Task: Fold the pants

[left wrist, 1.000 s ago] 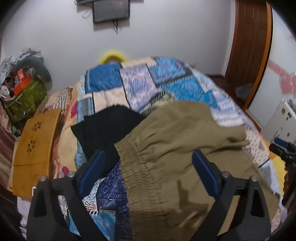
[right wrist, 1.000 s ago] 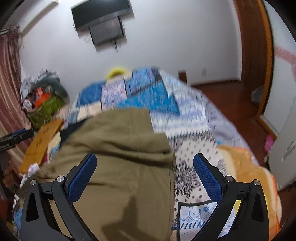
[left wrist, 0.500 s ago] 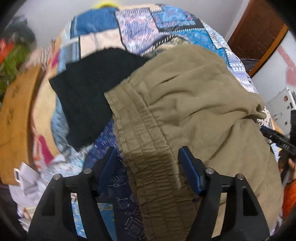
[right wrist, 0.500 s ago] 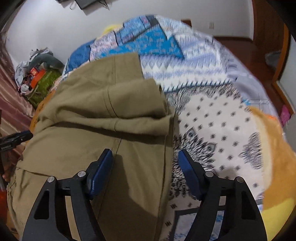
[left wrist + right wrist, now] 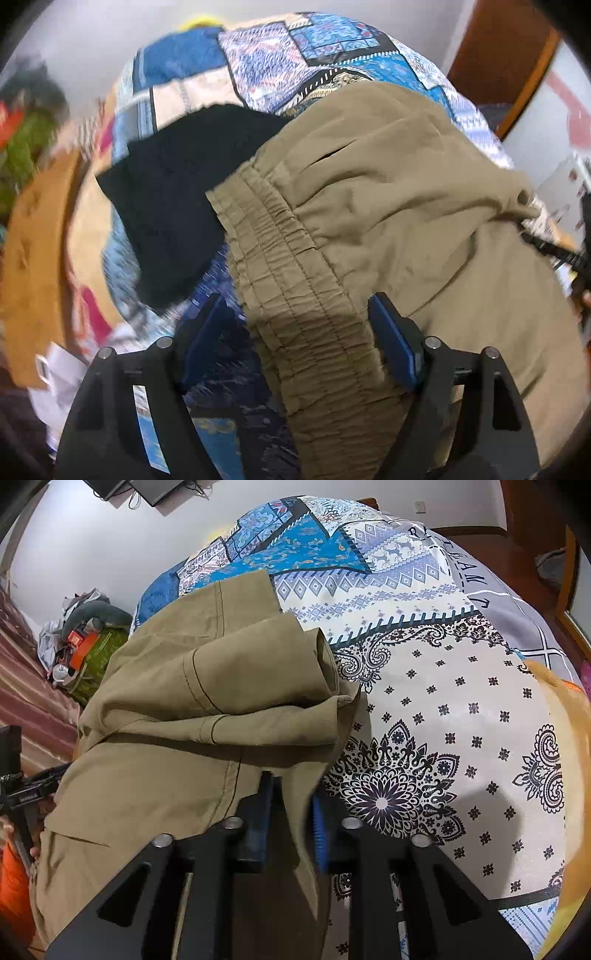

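Olive-brown pants [image 5: 388, 206] lie rumpled on a patchwork bedspread [image 5: 295, 51]. Their elastic waistband [image 5: 291, 295] runs between the blue pads of my left gripper [image 5: 299, 339], which is open and straddles it. In the right wrist view the pants [image 5: 207, 686] lie partly folded over, and my right gripper [image 5: 290, 812] has its jaws closed on the pants' right edge. The other gripper shows at that view's left edge [image 5: 26, 794].
A black garment [image 5: 177, 192] lies on the bed left of the waistband. A wooden board [image 5: 37, 258] stands at the bed's left side. A green bag with clutter [image 5: 92, 646] sits by the wall. The bedspread [image 5: 461, 701] stretches right of the pants.
Both grippers have dropped down close to the pants. The left gripper's jaws have narrowed around the waistband. The right gripper has shut on the pants' edge.
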